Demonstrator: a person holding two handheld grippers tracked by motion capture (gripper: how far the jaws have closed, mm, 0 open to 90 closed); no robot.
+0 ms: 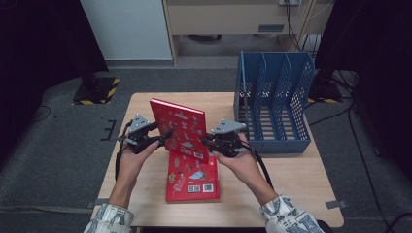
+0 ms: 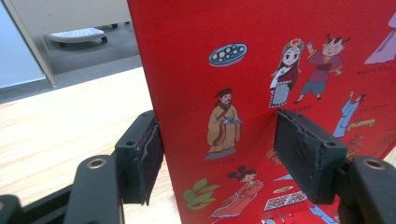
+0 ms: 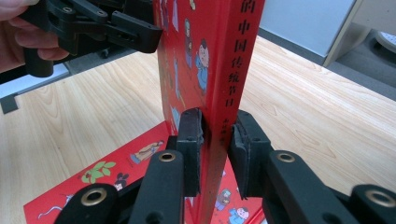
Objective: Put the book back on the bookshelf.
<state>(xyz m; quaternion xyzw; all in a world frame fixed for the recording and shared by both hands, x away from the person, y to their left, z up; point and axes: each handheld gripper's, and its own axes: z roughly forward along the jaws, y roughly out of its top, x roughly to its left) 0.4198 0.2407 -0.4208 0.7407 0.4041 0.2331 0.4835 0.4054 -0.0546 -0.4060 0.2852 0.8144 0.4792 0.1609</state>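
Red book [image 1: 179,128] upright — right tongs [image 3: 215,135] (spine)

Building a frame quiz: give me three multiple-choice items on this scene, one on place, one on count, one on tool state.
1. Where is the blue rack?
A. Table's far right
B. On the floor
C. Near left corner

2. How many red books are there?
A. One
B. Two
C. Four

3. Which tool clamps the upright book?
A. Left
B. Right
C. Neither

Answers:
1 A: it stands at the table's far right edge.
2 B: one upright, one flat book beneath it.
3 B: the right tool pinches the spine; the left tool straddles the edge, one pad clearly off the cover.
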